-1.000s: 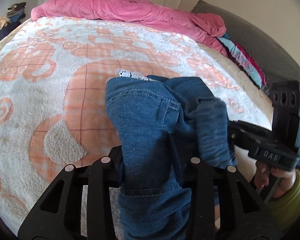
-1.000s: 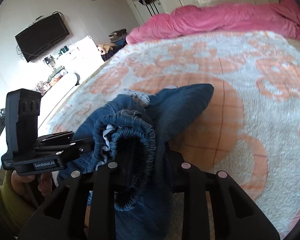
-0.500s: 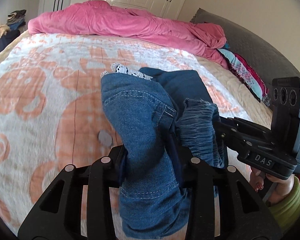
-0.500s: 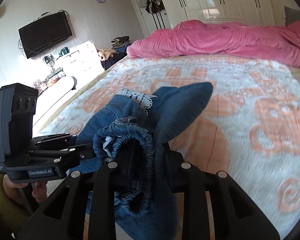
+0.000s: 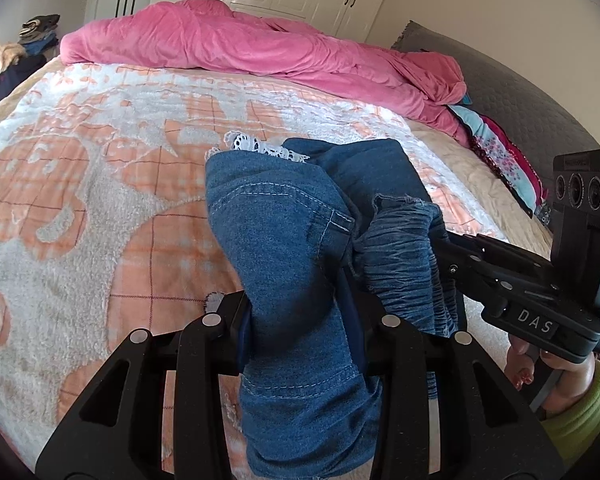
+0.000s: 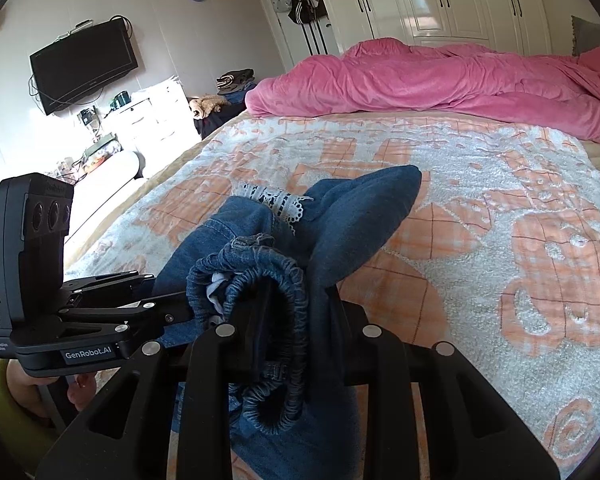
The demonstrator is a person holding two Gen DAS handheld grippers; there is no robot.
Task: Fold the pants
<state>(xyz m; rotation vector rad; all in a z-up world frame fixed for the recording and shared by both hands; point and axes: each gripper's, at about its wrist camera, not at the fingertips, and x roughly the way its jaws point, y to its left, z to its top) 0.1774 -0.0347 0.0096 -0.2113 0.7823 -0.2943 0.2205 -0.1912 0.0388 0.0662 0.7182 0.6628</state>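
Observation:
Blue denim pants [image 5: 284, 248] with a white lace trim [image 5: 260, 146] hang bunched above the bed, held by both grippers. My left gripper [image 5: 300, 320] is shut on a stitched denim fold. In the right wrist view my right gripper [image 6: 288, 320] is shut on the gathered elastic waistband [image 6: 268, 276], with a denim fold [image 6: 360, 212] standing up beyond it. Each gripper appears in the other's view: the right gripper [image 5: 452, 252] enters from the right and the left gripper [image 6: 172, 304] from the left. Both sets of fingertips are buried in cloth.
An orange-and-white patterned blanket [image 5: 80, 200] covers the bed. A crumpled pink duvet [image 5: 260, 48] lies along its far side, white wardrobes [image 6: 440, 0] behind. A grey headboard [image 5: 520, 92] stands right. A wall TV [image 6: 84, 66] and a white dresser [image 6: 148, 116] lie left of the bed.
Both grippers have risen and moved together with the pants still clamped, lifting the bundle off the blanket. More of the duvet, wardrobes and room shows beyond it.

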